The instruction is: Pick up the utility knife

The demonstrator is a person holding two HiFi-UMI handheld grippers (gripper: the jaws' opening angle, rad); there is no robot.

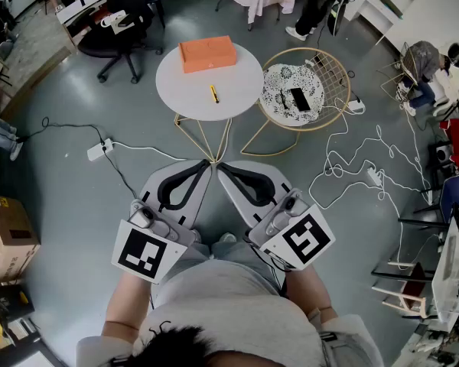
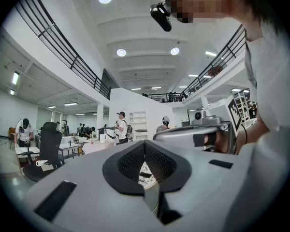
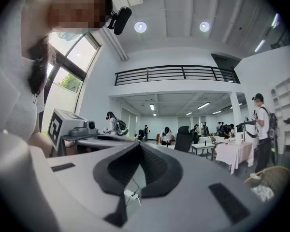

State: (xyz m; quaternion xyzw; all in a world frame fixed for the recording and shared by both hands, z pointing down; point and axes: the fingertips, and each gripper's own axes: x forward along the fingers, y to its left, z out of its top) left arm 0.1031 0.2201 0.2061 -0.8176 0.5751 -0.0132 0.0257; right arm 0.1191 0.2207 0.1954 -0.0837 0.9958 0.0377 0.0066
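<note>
The utility knife point(image 1: 213, 93) is a small yellow stick lying on a round white table point(image 1: 237, 82), just in front of an orange box point(image 1: 206, 53). Both grippers are held close to the person's body, well short of the table and pointing toward it. On the left gripper point(image 1: 207, 162) the jaws meet at the tips with nothing between them, as the left gripper view point(image 2: 145, 141) also shows. The right gripper point(image 1: 220, 164) is shut and empty too, its tips touching in the right gripper view point(image 3: 139, 143). The two grippers' tips nearly touch each other.
A gold wire chair point(image 1: 338, 75) with a patterned cushion and a black phone point(image 1: 299, 99) stands right of the table. A black office chair point(image 1: 118, 33) is at the back left. A power strip point(image 1: 99, 150) and cables point(image 1: 352, 167) lie on the floor.
</note>
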